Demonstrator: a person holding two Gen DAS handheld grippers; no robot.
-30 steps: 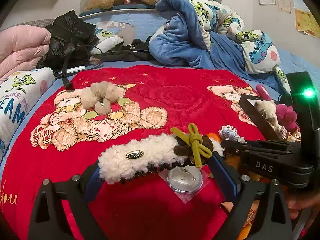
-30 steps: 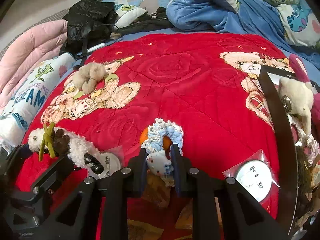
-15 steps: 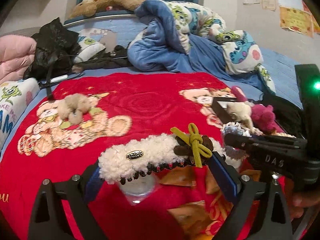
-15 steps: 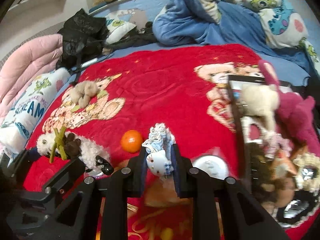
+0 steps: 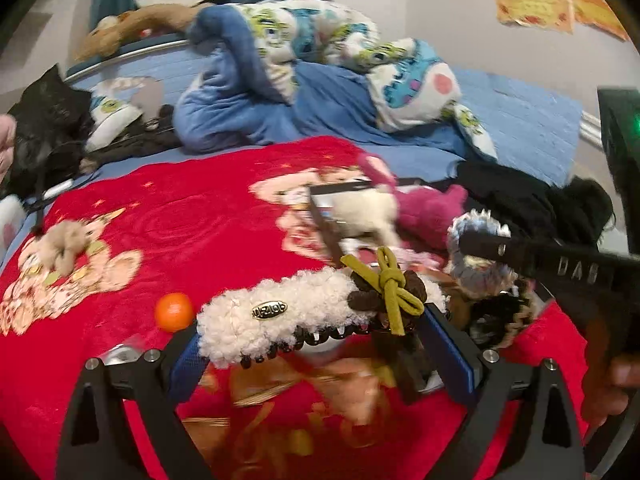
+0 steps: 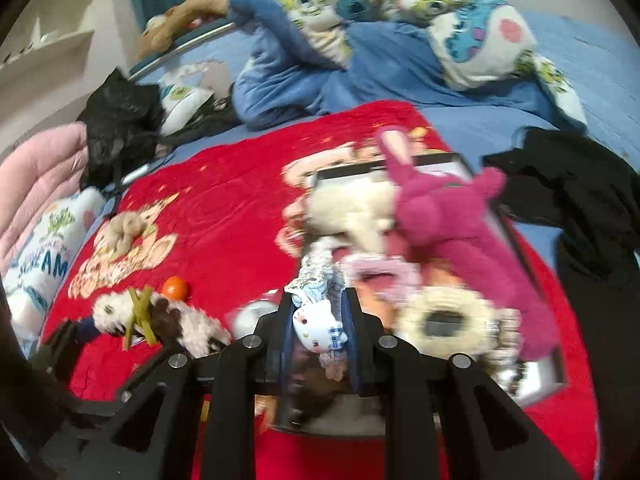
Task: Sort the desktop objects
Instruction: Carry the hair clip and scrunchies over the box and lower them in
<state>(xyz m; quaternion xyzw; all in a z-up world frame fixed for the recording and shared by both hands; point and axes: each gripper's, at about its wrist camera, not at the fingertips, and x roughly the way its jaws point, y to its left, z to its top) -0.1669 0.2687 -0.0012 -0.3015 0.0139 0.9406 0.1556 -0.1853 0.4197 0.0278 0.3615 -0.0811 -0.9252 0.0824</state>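
My left gripper [image 5: 316, 320] is shut on a white fluffy hair claw [image 5: 280, 312] with a brown bear and an olive bow; it also shows in the right wrist view [image 6: 156, 316]. My right gripper [image 6: 320, 308] is shut on a blue-and-white knitted scrunchie with a cat charm [image 6: 318, 322]; it also shows in the left wrist view [image 5: 476, 264]. Both hang over the near part of a black box [image 6: 536, 264] that holds a pink plush [image 6: 452, 224], a white plush [image 6: 352, 212] and a cream scrunchie [image 6: 444, 320].
An orange ball [image 5: 174, 311] and a beige fluffy scrunchie [image 5: 64, 244] lie on the red blanket [image 5: 180, 220]. A round silver item in a clear bag [image 5: 120, 354] lies behind my left finger. Black clothing [image 6: 580, 208] lies right of the box. Rumpled blue bedding [image 5: 280, 92] fills the back.
Both grippers have swung to the right with their items still held. The box of plush toys has come closer and more central. The orange ball now lies to the left.
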